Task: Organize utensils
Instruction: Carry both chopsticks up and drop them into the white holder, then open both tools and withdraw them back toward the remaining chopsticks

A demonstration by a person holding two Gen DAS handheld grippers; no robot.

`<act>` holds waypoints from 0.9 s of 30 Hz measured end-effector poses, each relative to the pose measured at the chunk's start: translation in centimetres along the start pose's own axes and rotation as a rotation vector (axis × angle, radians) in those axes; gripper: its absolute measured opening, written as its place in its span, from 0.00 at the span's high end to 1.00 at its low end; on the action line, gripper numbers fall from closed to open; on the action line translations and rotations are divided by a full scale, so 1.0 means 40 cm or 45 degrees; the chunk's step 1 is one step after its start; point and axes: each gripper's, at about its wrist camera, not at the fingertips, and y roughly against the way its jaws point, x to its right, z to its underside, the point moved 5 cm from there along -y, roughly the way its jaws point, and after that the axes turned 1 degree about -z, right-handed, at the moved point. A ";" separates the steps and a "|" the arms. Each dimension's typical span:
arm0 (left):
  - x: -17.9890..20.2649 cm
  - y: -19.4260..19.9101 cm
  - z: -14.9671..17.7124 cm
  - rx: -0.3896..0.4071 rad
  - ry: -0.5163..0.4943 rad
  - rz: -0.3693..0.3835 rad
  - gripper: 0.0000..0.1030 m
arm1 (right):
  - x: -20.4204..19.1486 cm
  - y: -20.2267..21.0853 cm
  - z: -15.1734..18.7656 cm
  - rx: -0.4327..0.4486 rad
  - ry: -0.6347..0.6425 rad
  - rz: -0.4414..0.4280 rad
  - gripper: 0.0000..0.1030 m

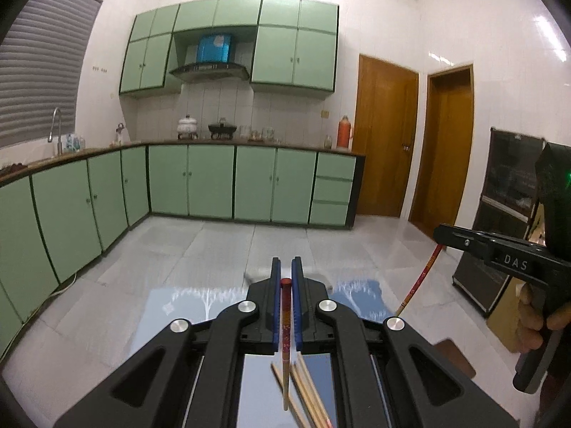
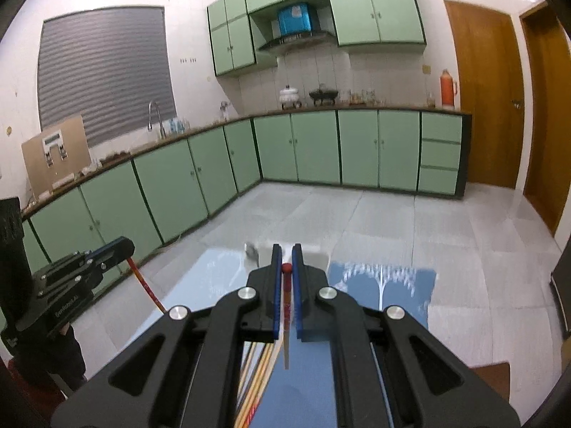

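Lifting one red chopstick [image 1: 286, 324] apiece, the left gripper [image 1: 286, 278] and right gripper [image 2: 286, 265] pinch theirs [image 2: 286, 299] narrowly between blue fingers [image 1: 274, 306], clear of loose chopsticks [image 1: 307, 392] on the blue counter [image 1: 185, 306], probably for pairing.

Loose chopsticks [image 1: 303, 388] on table [image 1: 178, 306], apparently beneath left claw [image 1: 286, 271], cabinets [image 1: 210, 182] behind

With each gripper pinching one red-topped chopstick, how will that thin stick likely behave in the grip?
The red-topped chopstick in the left gripper hangs straight, so probably stiff and light. Pinched near its top, it may swing. The right gripper chopstick looks similar.
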 end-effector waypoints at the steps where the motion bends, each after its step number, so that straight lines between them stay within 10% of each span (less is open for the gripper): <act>1: 0.000 -0.006 -0.025 0.027 -0.001 0.000 0.95 | 0.003 0.001 -0.024 0.028 0.005 0.005 0.95; 13: 0.010 -0.196 -0.224 0.233 -0.023 -0.059 0.95 | 0.082 -0.153 -0.219 0.189 0.003 0.068 0.95; 27: -0.027 -0.437 -0.077 0.017 0.021 -0.080 0.92 | 0.130 -0.394 -0.082 -0.010 -0.040 0.079 0.94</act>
